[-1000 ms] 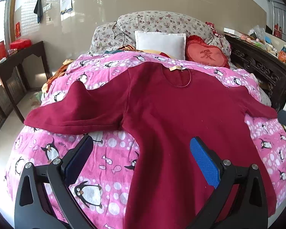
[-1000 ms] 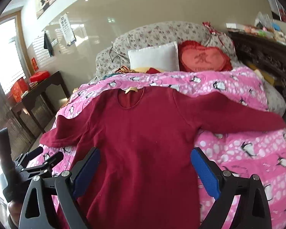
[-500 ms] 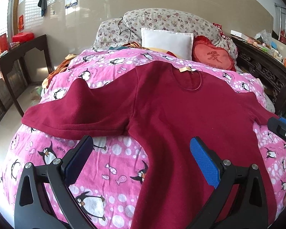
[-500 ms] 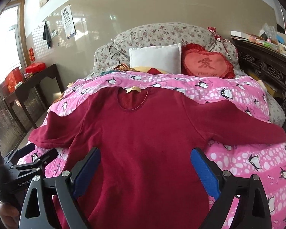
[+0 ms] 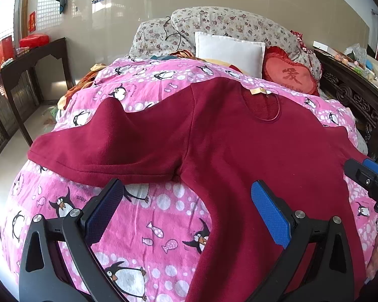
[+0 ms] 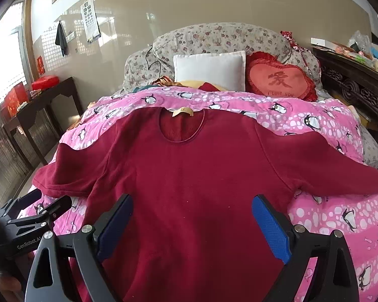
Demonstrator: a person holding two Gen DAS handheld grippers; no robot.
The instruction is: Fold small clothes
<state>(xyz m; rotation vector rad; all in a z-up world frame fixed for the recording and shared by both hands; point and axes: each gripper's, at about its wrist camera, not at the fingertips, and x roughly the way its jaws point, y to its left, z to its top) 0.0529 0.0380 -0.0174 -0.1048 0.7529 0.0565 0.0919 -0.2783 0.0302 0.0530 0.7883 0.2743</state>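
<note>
In the left wrist view, the left gripper [image 5: 189,211] hangs with jaws wide apart and empty above the dark red shirt [image 5: 239,151], which lies spread flat on the pink penguin quilt [image 5: 143,226], its collar toward the white pillow [image 5: 229,50]. In the right wrist view, the right gripper [image 6: 192,226] is likewise spread wide and empty over the shirt's lower body, sleeves stretched out to either side.

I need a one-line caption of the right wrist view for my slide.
Open right gripper above a dark red top spread flat, sleeves out, on a pink penguin-print quilt.
</note>
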